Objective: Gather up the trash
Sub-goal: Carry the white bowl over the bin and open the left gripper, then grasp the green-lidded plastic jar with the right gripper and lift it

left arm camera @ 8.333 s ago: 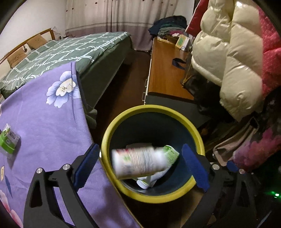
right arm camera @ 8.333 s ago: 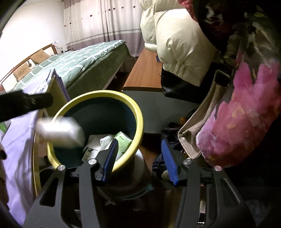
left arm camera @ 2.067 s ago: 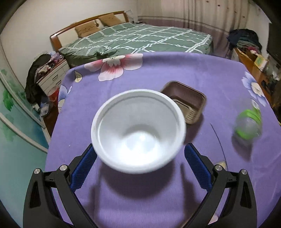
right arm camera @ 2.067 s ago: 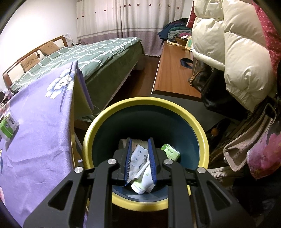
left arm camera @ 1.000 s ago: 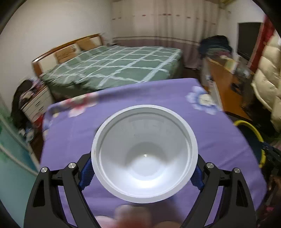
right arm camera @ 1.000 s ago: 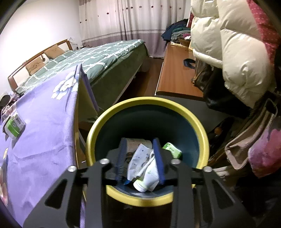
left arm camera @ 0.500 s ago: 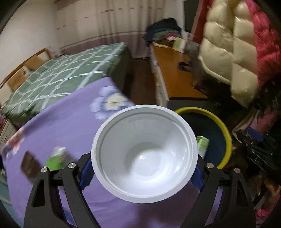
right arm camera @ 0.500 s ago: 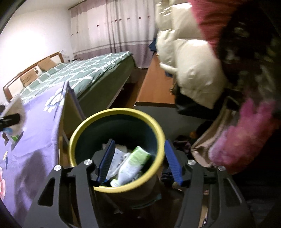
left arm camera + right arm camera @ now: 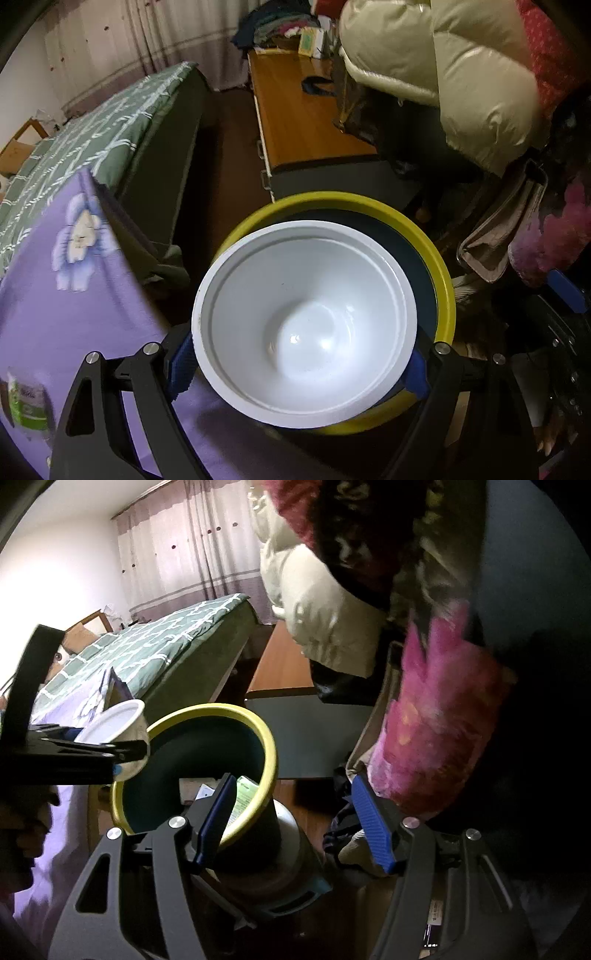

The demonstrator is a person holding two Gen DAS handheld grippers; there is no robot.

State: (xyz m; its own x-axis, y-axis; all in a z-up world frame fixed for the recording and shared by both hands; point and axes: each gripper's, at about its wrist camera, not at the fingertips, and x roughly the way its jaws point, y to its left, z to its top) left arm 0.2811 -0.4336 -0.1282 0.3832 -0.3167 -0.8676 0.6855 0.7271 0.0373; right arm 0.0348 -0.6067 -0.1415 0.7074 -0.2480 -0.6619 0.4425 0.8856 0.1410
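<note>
White plastic bowl (image 9: 306, 328) sits pinched in the left gripper (image 9: 301, 365) above the yellow-rimmed bin (image 9: 445, 288). The right gripper (image 9: 295, 819), empty, has just been spreading beside the bin. A green-labelled packet (image 9: 26, 406) lies on the purple cloth (image 9: 74, 314), its writing unreadable.

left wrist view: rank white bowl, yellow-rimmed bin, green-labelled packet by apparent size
1. white bowl and yellow-rimmed bin: unsure. The bowl, clamped in the left gripper, sits close to the lens and covers most of the bin's mouth.
2. green-labelled packet on the purple cloth: clearly smallest.
</note>
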